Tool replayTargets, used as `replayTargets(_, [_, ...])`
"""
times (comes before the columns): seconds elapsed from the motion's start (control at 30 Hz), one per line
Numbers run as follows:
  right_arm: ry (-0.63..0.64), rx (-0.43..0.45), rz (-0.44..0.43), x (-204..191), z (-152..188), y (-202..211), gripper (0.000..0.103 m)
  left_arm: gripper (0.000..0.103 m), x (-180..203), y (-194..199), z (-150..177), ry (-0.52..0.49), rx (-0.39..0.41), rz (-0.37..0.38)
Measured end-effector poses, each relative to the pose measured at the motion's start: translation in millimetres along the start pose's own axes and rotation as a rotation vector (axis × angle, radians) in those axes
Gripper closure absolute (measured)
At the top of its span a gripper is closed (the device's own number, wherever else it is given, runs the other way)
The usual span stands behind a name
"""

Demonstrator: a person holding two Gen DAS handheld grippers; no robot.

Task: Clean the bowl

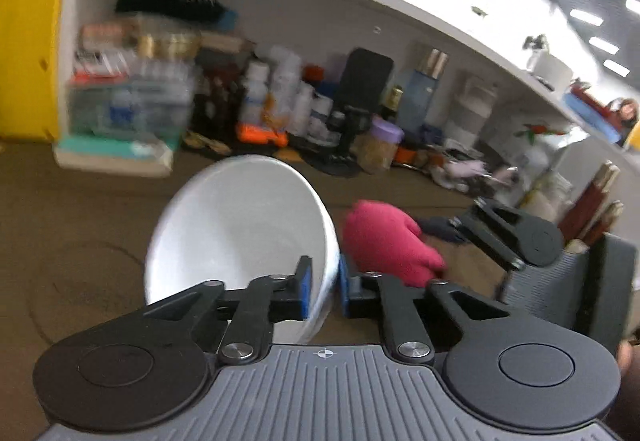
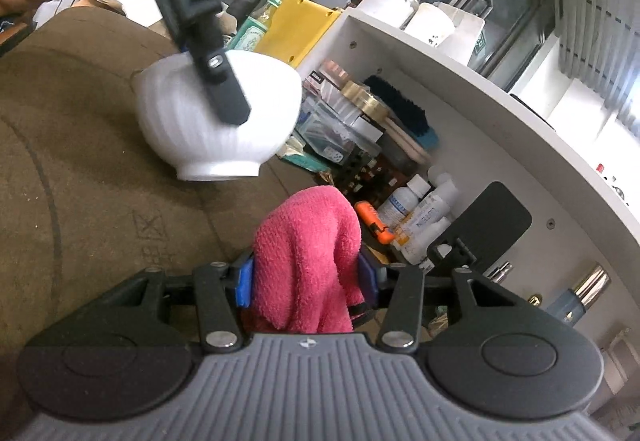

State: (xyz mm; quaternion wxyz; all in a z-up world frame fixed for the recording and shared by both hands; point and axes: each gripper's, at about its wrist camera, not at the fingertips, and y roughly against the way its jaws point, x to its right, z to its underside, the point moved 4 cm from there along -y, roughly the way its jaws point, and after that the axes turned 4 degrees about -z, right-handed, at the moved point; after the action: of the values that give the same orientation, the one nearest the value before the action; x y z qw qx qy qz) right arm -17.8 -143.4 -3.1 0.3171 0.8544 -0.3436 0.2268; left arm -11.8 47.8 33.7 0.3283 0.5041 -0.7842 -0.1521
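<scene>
Here the bowl (image 1: pixel 240 237) is hanging in the air above the brown desk (image 1: pixel 80 209), tilted so its mouth is turning toward the left camera. It is white and glossy, with ribs on its outside wall and a small foot ring; it is looking stiff and brittle like glazed ceramic, so it would probably chip or break if dropped, and the glaze is likely slippery. The left tool (image 1: pixel 323 287) is pinching it by the rim, one blue pad inside and one outside. That is holding only a thin edge, so the bowl could pivot or slide under a hard push; wiping pressure is best kept gentle and aimed toward the pinched side. No dirt is showing inside, though blur is hiding fine marks, so I cannot judge how clean it is.

Just beside the bowl, not touching it, the right tool (image 2: pixel 306 283) is gripping a pink cloth (image 2: pixel 308 265) bunched between its pads. The cloth is looking soft and limp, folding over itself. Behind both, a white shelf (image 2: pixel 460 113) is crowded with bottles and boxes.
</scene>
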Motion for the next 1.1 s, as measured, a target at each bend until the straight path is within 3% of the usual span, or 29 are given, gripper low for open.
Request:
replayTargets(0.13, [0.108, 0.014, 0.027, -6, -12, -4, 0.053, 0.089, -15, 3, 12, 0.119, 0.014, 0.083])
replayTargets(0.27, [0.264, 0.040, 0.005, -25, -24, -7, 0.053, 0.088, -15, 4, 14, 0.129, 0.021, 0.095])
replayTargets(0.47, [0.417, 0.037, -0.105, -59, -12, 28, 0.057, 0.087, -13, 3, 17, 0.130, 0.027, 0.105])
replayTargets(0.6, [0.416, 0.031, -0.140, -56, -15, 41, 0.058, 0.085, -10, -1, 18, 0.116, 0.023, 0.107])
replayTargets(0.8, [0.296, -0.004, -0.045, -19, -27, -2, 0.060, 0.072, -9, -7, 26, 0.077, -0.024, 0.120])
replayTargets(0.9, [0.151, -0.034, -0.004, 5, -27, -29, 0.059, 0.053, -6, -7, 27, -0.018, -0.056, 0.050])
replayTargets(1.0, [0.080, -0.065, 0.011, 3, -13, -41, 0.058, 0.030, 4, -13, 15, -0.141, -0.086, -0.117])
replayTargets(1.1, [0.057, -0.062, 0.027, -2, -5, -44, 0.055, 0.029, 24, -25, 9, -0.308, -0.126, -0.271])
